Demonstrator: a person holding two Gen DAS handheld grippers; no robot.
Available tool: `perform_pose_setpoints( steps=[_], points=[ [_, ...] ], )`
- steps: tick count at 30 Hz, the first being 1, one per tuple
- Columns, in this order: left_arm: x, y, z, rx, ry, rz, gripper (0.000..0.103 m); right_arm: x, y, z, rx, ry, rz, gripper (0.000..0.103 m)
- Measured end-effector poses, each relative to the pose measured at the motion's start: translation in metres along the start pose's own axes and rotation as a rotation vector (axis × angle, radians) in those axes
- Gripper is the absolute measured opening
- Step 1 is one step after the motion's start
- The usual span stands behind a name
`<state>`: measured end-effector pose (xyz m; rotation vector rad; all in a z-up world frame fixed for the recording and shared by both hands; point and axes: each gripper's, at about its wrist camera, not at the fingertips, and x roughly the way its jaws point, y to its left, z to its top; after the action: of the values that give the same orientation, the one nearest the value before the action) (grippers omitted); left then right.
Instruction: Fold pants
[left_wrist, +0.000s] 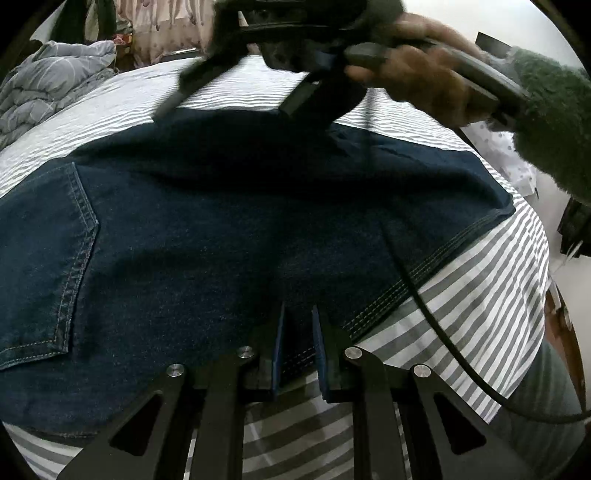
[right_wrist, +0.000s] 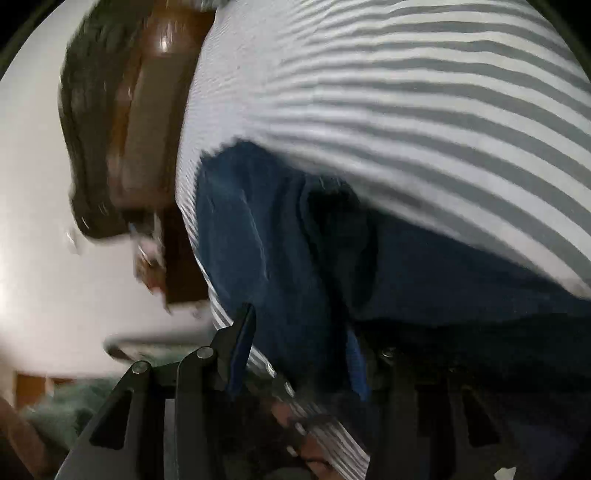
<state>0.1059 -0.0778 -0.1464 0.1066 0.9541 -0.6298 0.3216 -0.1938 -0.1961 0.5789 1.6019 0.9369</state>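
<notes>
A: Located the dark blue denim pants (left_wrist: 221, 221) where?

B: Found them spread flat over the grey-and-white striped bed sheet (left_wrist: 480, 314), with the stitched back pocket (left_wrist: 48, 258) at the left in the left wrist view.

A: Noted what about the left gripper (left_wrist: 299, 350)?

B: Saw its fingers narrow, set about the near stitched hem, with a small gap between. Judged them not yet pinched.

A: And about the right gripper (right_wrist: 299, 354)?

B: Saw its fingers wide, with denim between them, close to the side of the bed. Much blurred there, so could not tell of any contact.

A: Judged which step, then?

B: Judged it the taking of two edges for a fold. Could not tell how many folds were already made.

A: Needed what for the next move?

B: Probably needed to close both pairs of fingers on the denim only, not on the sheet under it. Then needed to lift evenly and lay the edge across without wrinkles.
</notes>
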Motion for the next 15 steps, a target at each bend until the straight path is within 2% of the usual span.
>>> perform_pose_setpoints(
  steps=[2, 8, 9, 11, 13, 14, 15],
  points=[
    [0.000, -0.002, -0.001, 0.008, -0.004, 0.004, 0.016, -0.004, -0.008, 0.010, 0.054, -0.059, 0.085, 0.045],
    [0.002, -0.003, -0.002, 0.003, -0.009, 0.002, 0.016, -0.005, -0.033, 0.036, 0.184, -0.163, 0.253, 0.048],
    [0.002, -0.002, -0.001, -0.003, -0.005, 0.000, 0.016, -0.005, -0.040, 0.041, 0.225, -0.204, 0.299, 0.052],
    [0.001, 0.005, 0.005, -0.060, 0.024, -0.028, 0.016, -0.006, -0.053, 0.048, 0.304, -0.249, 0.359, 0.052],
    [-0.002, 0.011, 0.012, -0.093, 0.043, -0.038, 0.017, -0.006, -0.053, 0.051, 0.326, -0.280, 0.333, 0.045],
    [-0.008, 0.016, 0.018, -0.100, 0.028, 0.000, 0.017, -0.004, -0.049, 0.051, 0.320, -0.282, 0.305, 0.040],
    [-0.012, 0.018, 0.022, -0.102, 0.011, 0.020, 0.017, -0.001, -0.045, 0.052, 0.314, -0.267, 0.262, 0.026]
  ],
)
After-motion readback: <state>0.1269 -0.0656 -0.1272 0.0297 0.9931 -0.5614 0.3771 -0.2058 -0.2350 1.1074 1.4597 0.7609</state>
